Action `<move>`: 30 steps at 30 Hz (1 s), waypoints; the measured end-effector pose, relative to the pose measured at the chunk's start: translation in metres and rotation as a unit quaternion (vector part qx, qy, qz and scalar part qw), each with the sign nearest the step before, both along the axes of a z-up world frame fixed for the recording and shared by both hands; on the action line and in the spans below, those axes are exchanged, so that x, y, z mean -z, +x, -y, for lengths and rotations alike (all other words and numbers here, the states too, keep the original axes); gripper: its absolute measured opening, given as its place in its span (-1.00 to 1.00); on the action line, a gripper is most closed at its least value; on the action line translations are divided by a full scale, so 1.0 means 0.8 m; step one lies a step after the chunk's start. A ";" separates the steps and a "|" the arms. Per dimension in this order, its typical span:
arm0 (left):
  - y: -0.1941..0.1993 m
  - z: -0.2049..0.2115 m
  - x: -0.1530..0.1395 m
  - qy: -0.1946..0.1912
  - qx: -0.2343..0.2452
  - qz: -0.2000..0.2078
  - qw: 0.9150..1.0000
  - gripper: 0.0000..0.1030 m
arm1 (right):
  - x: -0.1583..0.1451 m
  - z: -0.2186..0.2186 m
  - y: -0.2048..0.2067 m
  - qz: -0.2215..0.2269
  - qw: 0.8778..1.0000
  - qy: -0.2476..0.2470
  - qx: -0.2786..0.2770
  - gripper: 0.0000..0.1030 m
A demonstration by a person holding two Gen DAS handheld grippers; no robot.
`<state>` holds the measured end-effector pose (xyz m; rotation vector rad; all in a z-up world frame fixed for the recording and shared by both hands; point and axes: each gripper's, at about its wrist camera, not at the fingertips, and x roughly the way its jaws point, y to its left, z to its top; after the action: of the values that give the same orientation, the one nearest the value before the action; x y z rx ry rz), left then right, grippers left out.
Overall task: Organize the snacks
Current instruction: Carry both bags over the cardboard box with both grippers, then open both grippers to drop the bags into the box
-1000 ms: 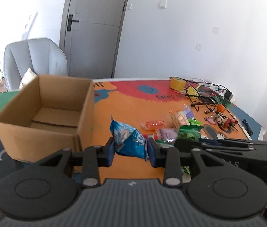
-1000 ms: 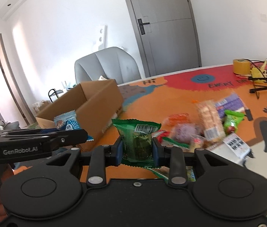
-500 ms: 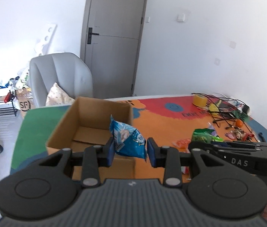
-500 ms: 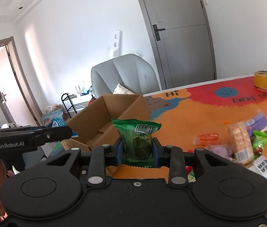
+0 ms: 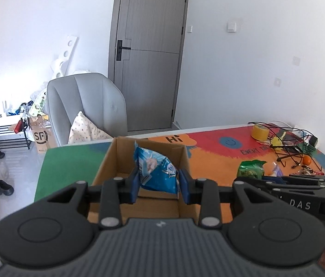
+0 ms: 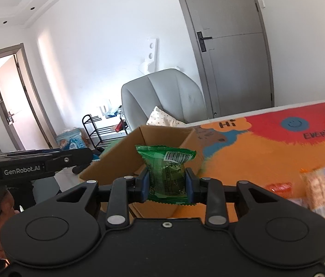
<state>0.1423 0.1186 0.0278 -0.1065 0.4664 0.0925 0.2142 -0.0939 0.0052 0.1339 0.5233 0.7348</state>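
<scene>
Snacks are in both grippers, lifted off the table. In the left wrist view, the left gripper (image 5: 157,188) has its blue pads pressed on a blue snack packet (image 5: 155,169) at frame centre, its print too small to read. A second ago the cardboard box (image 5: 107,161) sat at the left of this frame with the snack pile ahead; now the box lies straight behind the packet, its open top and bare floor visible, so the carry has lined up for a drop, though I judge the packet is not yet over the opening. At right the other tool's body shows the letters "DAS", with a green snack packet (image 5: 251,168) at its tip; the colourful mat (image 5: 208,152) reads "Hi" and "EVERY DA", cut off, and a paper bag beside the grey chair (image 5: 86,106) at left reads "SF". In the right wrist view, the right gripper (image 6: 167,183) is clamped tight on the green snack packet (image 6: 166,173), barcode uppermost; the box (image 6: 116,159) has swung from far left to directly behind it. The left tool at lower left reads "GenRobot.AI". Remaining snacks (image 6: 319,184) blur at the right edge, so plenty is left to sort.
</scene>
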 end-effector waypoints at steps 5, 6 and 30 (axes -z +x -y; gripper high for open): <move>0.029 -0.016 0.000 -0.002 0.004 -0.012 1.000 -0.33 | -0.005 -0.023 0.018 -0.002 1.000 0.002 -0.008 -0.39; 0.035 -0.018 0.001 -0.001 0.004 -0.014 1.000 -0.33 | -0.005 -0.027 0.021 -0.003 1.000 0.001 -0.010 -0.39; 0.159 -0.060 0.061 -0.040 0.005 -0.064 0.997 -0.26 | 0.010 -0.089 0.098 -0.019 1.000 -0.023 -0.003 -0.39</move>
<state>0.2697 0.1665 -0.0211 -0.1775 0.5980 0.0719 0.2923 -0.0229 -0.0025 0.1039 0.5756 0.7275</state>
